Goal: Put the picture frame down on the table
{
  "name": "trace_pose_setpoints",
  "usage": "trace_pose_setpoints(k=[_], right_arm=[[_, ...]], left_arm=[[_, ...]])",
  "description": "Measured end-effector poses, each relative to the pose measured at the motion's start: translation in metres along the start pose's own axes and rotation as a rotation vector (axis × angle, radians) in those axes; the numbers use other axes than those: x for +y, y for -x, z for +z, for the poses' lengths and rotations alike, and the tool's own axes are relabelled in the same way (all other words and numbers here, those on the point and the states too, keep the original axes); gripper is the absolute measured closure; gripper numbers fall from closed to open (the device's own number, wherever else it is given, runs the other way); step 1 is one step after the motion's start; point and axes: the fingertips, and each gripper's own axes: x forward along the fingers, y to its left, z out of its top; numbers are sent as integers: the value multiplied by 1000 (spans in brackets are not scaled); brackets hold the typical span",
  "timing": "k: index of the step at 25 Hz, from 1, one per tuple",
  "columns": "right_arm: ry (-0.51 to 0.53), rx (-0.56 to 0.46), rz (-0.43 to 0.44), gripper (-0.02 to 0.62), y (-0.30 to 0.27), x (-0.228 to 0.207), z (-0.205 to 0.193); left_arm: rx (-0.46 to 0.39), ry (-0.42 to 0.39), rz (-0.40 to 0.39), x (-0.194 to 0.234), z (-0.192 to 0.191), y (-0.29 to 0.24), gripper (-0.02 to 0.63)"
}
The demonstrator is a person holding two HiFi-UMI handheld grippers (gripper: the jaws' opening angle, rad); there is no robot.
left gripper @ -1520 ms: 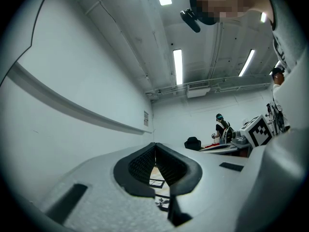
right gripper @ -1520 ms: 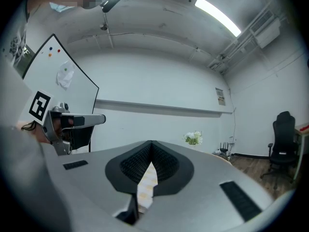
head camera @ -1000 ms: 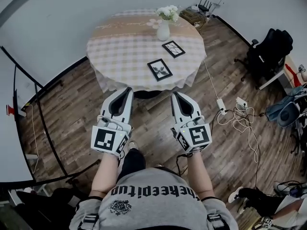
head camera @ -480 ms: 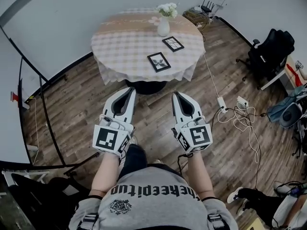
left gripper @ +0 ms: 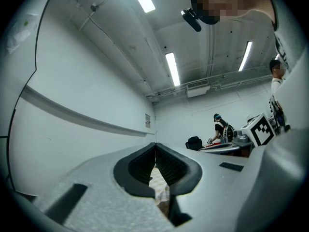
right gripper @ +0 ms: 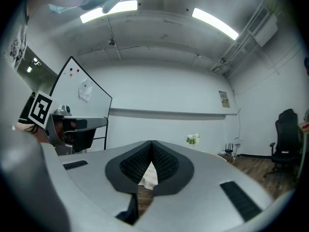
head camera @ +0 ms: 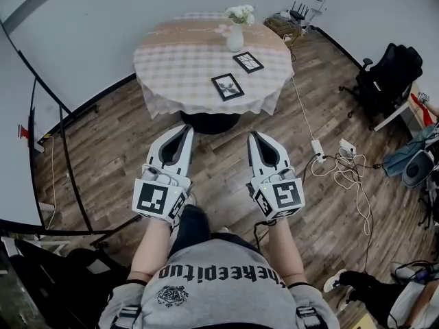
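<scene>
Two black picture frames lie flat on the round table (head camera: 171,64) with a checked cloth, one near its front edge (head camera: 228,87) and one further back (head camera: 247,62). A white vase of flowers (head camera: 235,36) stands behind them; the flowers (right gripper: 192,138) also show in the right gripper view. My left gripper (head camera: 185,128) and right gripper (head camera: 255,136) hang side by side over the wooden floor, well short of the table. Both are shut and hold nothing. In each gripper view the jaws meet at the tip, left (left gripper: 155,146) and right (right gripper: 152,144), with the tablecloth showing through the gap below.
A black office chair (head camera: 387,70) stands at the right. A power strip with loose cables (head camera: 329,160) lies on the floor right of my right gripper. A whiteboard stand (head camera: 62,149) runs along the left. A person (left gripper: 221,128) stands far off in the left gripper view.
The table has slid a little up and to the right in the head view and looks slightly farther off. Both grippers stay shut and keep their places.
</scene>
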Motion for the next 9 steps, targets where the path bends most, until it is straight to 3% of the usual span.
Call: trace_pose_setpoints(k=[9], right_arm=[[2, 5, -4, 589, 11, -3, -2]], left_arm=[[7, 7, 4, -9, -3, 3, 591]])
